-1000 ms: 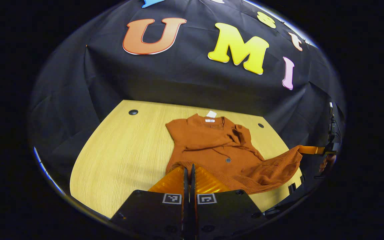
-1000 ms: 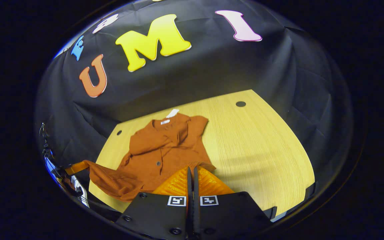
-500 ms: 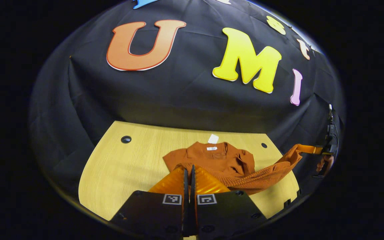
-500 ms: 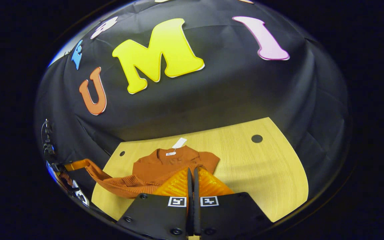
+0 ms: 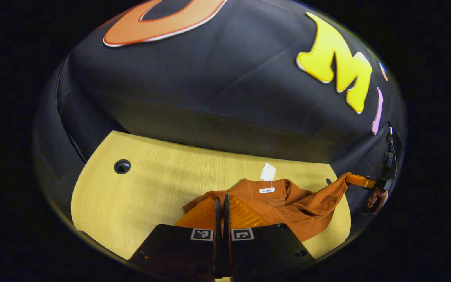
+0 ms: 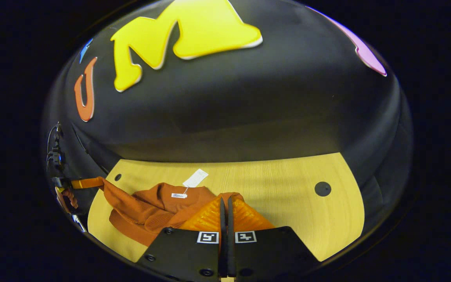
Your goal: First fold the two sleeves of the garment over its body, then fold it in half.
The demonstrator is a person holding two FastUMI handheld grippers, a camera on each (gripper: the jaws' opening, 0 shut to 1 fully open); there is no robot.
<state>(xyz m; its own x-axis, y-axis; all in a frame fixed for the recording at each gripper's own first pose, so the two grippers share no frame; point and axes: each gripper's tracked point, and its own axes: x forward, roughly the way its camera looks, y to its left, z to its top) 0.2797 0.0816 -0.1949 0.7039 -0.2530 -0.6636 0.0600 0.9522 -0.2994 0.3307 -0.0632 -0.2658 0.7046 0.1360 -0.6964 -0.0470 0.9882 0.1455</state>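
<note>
The step in hand appears to be the fold in half: the hem is raised and carried toward the collar.

Left gripper [image 5: 220, 203]: fingers closed to a thin slit, pinching one hem corner of the garment [image 5: 288, 205].

Garment: lies bunched on the table [image 5: 147, 188] toward the back edge, collar tag [image 5: 267, 171] facing the wall.

Right gripper [image 6: 225, 205]: fingers likewise pressed together on the other hem corner.

Next move, as judged: lower both corners level onto the collar, then release.

Clearance: the back edge lies just beyond the tag. Bare table extends to either side of the garment.
</note>
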